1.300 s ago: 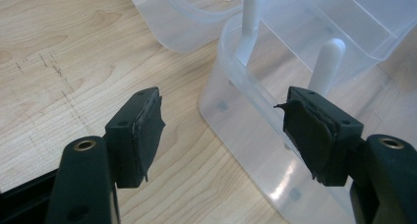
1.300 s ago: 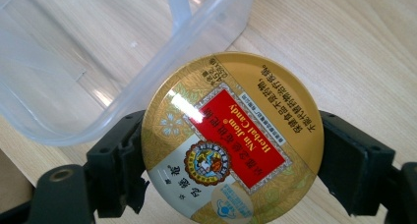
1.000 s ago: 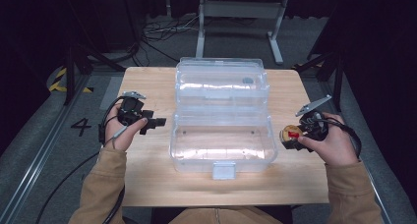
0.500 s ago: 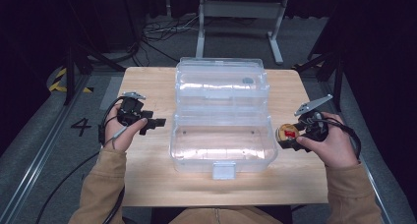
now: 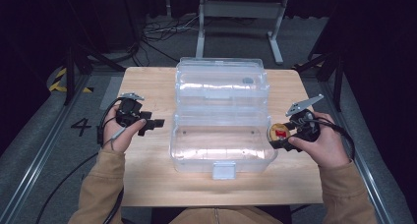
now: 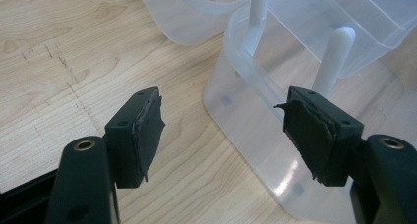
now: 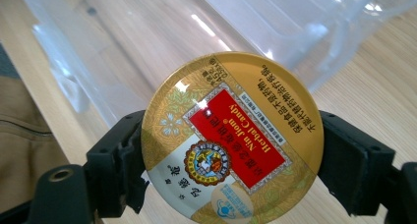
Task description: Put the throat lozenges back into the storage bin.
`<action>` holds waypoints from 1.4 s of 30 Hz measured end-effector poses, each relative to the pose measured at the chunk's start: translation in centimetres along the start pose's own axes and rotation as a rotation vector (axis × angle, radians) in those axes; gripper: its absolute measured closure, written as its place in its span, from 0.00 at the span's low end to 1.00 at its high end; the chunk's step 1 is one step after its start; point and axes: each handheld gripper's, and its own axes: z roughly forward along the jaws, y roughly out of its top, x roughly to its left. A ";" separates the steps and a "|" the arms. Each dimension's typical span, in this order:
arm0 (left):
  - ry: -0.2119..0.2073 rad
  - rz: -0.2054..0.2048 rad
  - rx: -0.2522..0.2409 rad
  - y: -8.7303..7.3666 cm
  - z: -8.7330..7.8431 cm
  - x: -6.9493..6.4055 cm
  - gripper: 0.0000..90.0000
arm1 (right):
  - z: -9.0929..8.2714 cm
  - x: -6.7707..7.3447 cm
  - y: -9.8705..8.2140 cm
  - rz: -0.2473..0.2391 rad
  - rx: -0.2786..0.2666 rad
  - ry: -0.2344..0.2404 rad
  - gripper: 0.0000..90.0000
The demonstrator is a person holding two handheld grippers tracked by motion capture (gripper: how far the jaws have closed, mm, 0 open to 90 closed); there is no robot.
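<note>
Wooden bench (image 5: 147, 180) unchanged since a second ago: right gripper (image 5: 285, 135) still pinches the candy tin (image 7: 231, 135) beside the open clear box (image 5: 221, 140); left gripper (image 5: 150, 125) waits spread.

From my seat the open clear box (image 5: 222, 135) fills the middle of the tabletop (image 5: 147, 81), its lid (image 5: 221, 81) lying back behind it, so bare wood is left only in strips at either side and along the near edge. My left claw (image 5: 153, 124) has free room up to the box's wall. My right claw (image 5: 275, 135), clamped on the tin (image 5: 279, 132), sits hard against the box's right end; the open top is unobstructed.
</note>
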 end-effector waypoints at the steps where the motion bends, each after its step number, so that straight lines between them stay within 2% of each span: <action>1: 0.001 0.000 0.001 0.0 0.0 0.0 0.35 | 0.1 0.2 0.2 -0.002 -0.004 0.008 0.22; 17: 0.003 -0.003 0.003 -0.2 -0.1 0.2 0.35 | 1.3 0.9 1.0 -0.043 -0.005 0.038 0.22; 22: 0.004 -0.003 0.004 -0.2 0.0 0.2 0.35 | 1.7 1.0 1.2 -0.049 0.021 0.045 0.22; 38: 0.004 -0.004 0.010 -0.3 0.1 0.3 0.35 | 4.1 1.4 1.7 -0.034 0.076 0.063 0.22; 42: 0.005 -0.003 0.013 -0.3 0.1 0.3 0.35 | 4.7 1.4 1.7 -0.014 0.090 0.063 0.22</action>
